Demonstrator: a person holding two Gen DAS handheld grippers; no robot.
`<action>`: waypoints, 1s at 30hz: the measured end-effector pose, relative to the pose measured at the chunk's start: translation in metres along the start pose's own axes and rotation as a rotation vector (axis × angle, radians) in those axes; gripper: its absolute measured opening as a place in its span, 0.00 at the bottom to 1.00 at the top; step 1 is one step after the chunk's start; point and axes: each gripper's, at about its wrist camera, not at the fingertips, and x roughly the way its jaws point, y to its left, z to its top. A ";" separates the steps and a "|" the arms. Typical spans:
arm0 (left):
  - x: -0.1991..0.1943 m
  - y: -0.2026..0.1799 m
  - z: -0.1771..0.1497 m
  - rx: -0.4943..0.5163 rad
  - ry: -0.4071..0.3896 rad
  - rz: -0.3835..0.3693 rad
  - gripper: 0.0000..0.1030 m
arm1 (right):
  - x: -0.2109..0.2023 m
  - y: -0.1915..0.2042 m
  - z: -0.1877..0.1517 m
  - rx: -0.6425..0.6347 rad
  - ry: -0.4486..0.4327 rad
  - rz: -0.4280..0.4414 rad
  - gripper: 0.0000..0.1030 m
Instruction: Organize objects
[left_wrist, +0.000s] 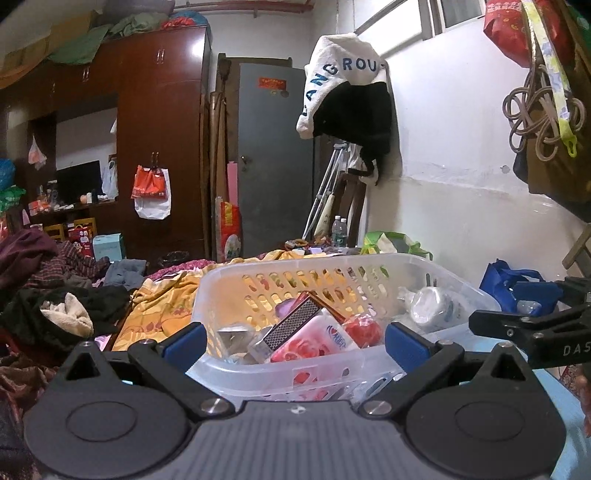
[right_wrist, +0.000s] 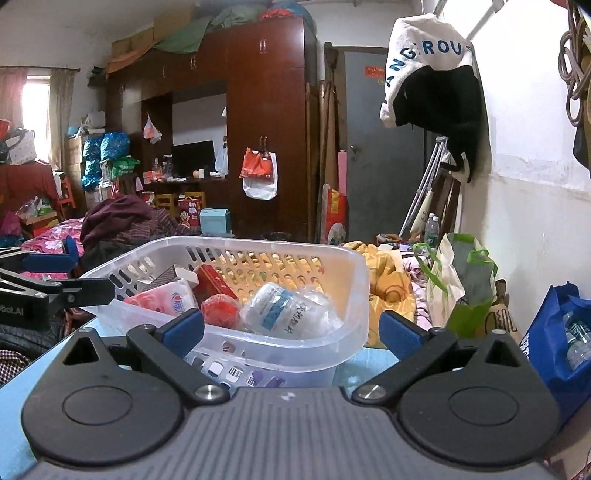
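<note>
We held left gripper (left_wrist: 295, 341) and right gripper (right_wrist: 291, 328) spread wide, both empty, facing clear plastic basket (left_wrist: 369, 260) on light blue surface (right_wrist: 373, 360). Basket held pink tissue pack (left_wrist: 314, 339), red ball (right_wrist: 220, 310), wrapped white jar (right_wrist: 291, 310).

A cluttered home bedroom. A tall brown wardrobe (right_wrist: 269, 122) stands by a grey door (right_wrist: 380, 147), clothes (right_wrist: 118, 221) are heaped on a floral bed (right_wrist: 40, 240), and a jacket (right_wrist: 436, 85) hangs on the white wall.
</note>
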 end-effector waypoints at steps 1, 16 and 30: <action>0.000 0.000 0.000 -0.001 0.001 0.002 1.00 | 0.000 0.000 0.001 -0.001 -0.002 -0.002 1.00; 0.000 -0.001 -0.002 -0.006 0.007 0.012 1.00 | -0.003 0.001 0.002 -0.006 -0.003 -0.005 1.00; 0.003 -0.002 -0.003 -0.003 0.016 0.005 1.00 | -0.003 -0.003 0.001 0.001 -0.005 -0.006 1.00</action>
